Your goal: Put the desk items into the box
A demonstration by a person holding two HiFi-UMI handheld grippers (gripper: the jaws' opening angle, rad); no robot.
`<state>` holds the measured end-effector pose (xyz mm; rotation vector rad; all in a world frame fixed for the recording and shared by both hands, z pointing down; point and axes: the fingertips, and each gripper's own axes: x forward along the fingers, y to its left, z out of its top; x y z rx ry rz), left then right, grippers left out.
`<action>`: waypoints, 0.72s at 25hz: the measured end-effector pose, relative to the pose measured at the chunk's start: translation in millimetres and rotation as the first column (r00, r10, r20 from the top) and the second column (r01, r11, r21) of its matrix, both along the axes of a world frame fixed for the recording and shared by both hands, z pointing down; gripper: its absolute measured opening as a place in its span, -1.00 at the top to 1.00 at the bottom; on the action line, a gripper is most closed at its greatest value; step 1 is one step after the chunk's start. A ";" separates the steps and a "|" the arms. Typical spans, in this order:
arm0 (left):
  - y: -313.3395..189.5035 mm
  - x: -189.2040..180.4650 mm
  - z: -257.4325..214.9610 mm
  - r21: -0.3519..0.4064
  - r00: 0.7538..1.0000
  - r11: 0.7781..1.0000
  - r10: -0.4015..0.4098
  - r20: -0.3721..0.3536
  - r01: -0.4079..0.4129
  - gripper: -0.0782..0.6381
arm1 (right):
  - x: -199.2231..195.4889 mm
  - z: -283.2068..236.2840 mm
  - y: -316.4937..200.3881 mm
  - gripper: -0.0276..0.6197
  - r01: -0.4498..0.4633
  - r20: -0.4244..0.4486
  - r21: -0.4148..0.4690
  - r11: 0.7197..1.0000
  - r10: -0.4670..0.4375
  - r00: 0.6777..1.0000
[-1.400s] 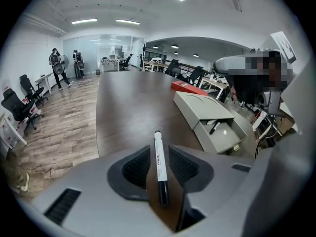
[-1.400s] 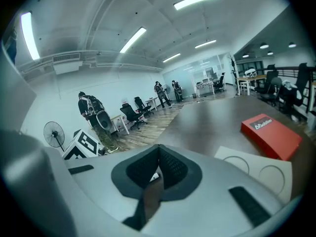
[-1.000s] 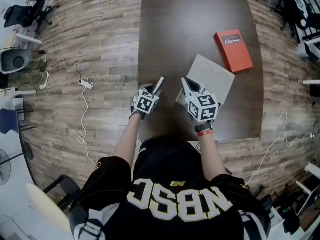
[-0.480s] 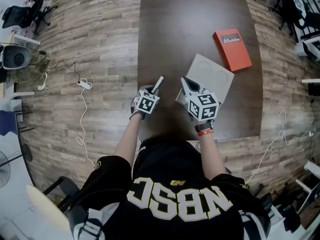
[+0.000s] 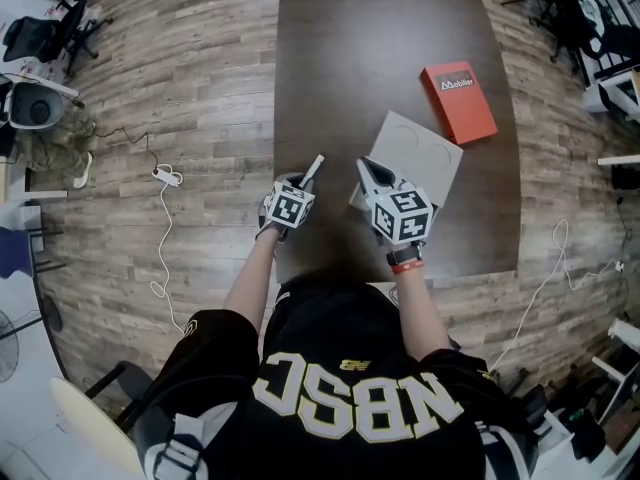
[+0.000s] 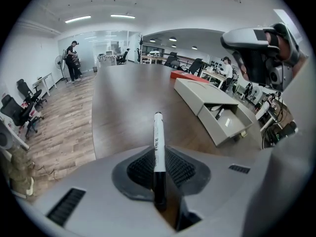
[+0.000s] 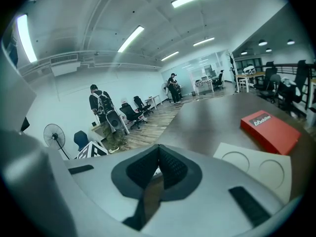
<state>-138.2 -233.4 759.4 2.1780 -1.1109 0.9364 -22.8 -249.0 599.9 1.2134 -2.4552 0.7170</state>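
**As jaws clamp the pen, the drawer comes next**

While the left gripper [image 6: 159, 163] is closing on the white, black-capped marker pen [image 6: 157, 135] over the dark wooden table [image 5: 380, 28], the right gripper [image 7: 158, 154] stays out of it, clenched and empty. The next move, I judge, is to carry the pen rightward into the flat grey box's [image 5: 425, 148] open drawer [image 6: 224, 120].

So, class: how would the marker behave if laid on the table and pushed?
The marker looks round and smooth, so it would probably roll on the flat table. It stands straight out from the left gripper's closing jaws, so it is likely stiff. Being slim, it is probably light.
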 end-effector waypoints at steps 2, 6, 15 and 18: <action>-1.4 -3.0 -9.0 0.011 1.000 1.000 -0.003 -0.008 0.003 0.58 | -0.1 -3.5 0.7 0.89 -0.004 0.016 0.000 1.000 0.004 1.000; -6.3 -6.6 -26.6 0.044 1.000 0.999 0.011 -0.002 -0.011 0.58 | 3.4 -7.6 3.5 0.89 -0.019 0.037 0.003 1.000 0.018 0.999; -12.3 -1.5 -72.3 0.142 0.997 0.987 0.079 0.019 -0.081 0.58 | 11.8 -13.3 4.3 0.89 -0.050 0.069 0.019 0.999 0.048 0.996; -9.7 3.0 -84.0 0.152 0.994 0.982 0.106 0.023 -0.108 0.58 | 15.5 -18.5 5.4 0.89 -0.065 0.077 0.032 0.997 0.062 0.995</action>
